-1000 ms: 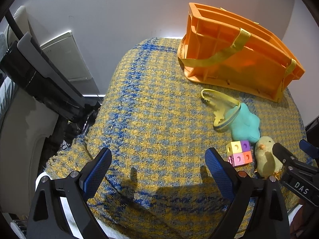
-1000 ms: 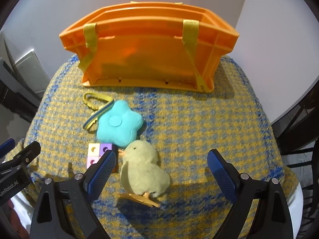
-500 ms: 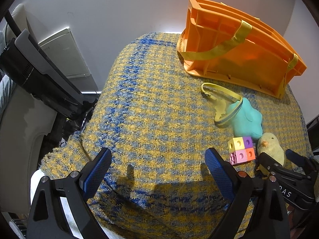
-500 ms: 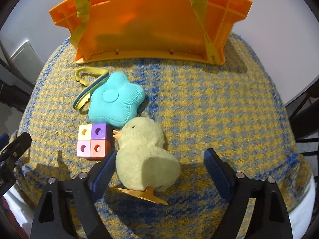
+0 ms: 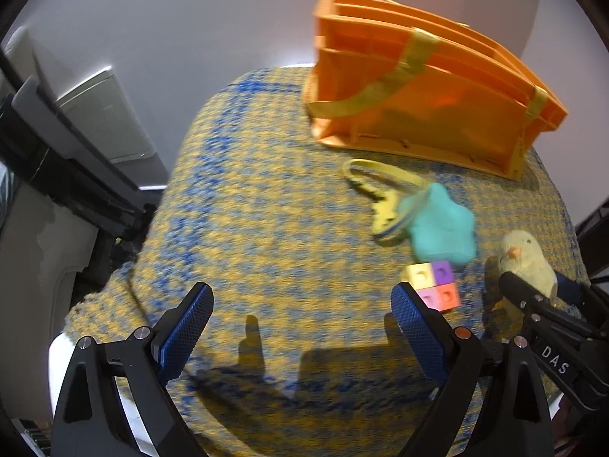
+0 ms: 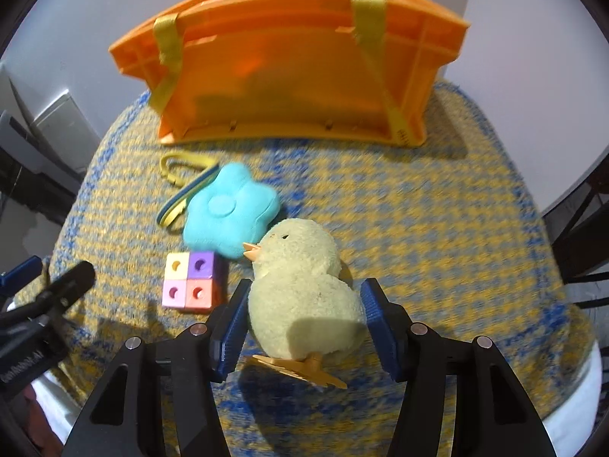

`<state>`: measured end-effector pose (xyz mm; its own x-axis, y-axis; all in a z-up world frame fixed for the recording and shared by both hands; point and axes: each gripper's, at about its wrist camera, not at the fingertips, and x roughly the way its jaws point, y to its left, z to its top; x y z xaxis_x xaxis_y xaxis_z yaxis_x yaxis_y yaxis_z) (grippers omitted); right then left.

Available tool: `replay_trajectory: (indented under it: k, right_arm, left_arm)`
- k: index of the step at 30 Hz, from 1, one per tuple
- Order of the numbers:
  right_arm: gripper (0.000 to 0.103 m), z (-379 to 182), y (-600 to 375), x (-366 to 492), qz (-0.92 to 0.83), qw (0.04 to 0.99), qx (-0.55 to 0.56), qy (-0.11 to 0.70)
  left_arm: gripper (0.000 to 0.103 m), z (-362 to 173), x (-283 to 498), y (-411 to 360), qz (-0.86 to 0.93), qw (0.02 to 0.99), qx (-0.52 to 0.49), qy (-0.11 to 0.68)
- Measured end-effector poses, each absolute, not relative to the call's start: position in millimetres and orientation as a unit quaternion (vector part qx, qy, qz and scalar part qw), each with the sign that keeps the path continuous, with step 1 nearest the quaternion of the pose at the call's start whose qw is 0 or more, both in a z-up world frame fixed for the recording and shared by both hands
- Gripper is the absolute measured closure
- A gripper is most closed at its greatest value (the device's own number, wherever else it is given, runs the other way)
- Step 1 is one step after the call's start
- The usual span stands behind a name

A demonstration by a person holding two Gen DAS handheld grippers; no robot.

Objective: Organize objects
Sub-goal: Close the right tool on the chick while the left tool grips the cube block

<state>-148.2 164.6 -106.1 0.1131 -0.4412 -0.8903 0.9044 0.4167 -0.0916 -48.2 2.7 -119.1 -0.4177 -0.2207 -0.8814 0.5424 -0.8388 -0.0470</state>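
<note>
Right wrist view: right gripper [image 6: 304, 320] pads pressed on chick toy [image 6: 304, 289] on cloth beside blocks [image 6: 189, 280], likely bound for orange basket [image 6: 289, 72]. Left gripper [image 5: 300, 327] open, empty, waiting.

Right gripper [image 6: 302, 320] jaws flank the plush chick [image 6: 304, 285] on both sides.

Black gripper [image 6: 304, 320] frames, blue ribbed pads [image 6: 375, 314], silver screws.
</note>
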Motion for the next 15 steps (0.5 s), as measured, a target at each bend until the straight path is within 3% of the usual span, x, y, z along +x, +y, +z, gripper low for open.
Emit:
replay_trajectory:
  k: [15]
  right_arm:
    - [0.046, -94, 144, -187, -0.506, 0.686, 0.264, 0.451]
  left_arm:
    - [0.008, -144, -98, 55, -0.831, 0.176, 0.508, 0.143]
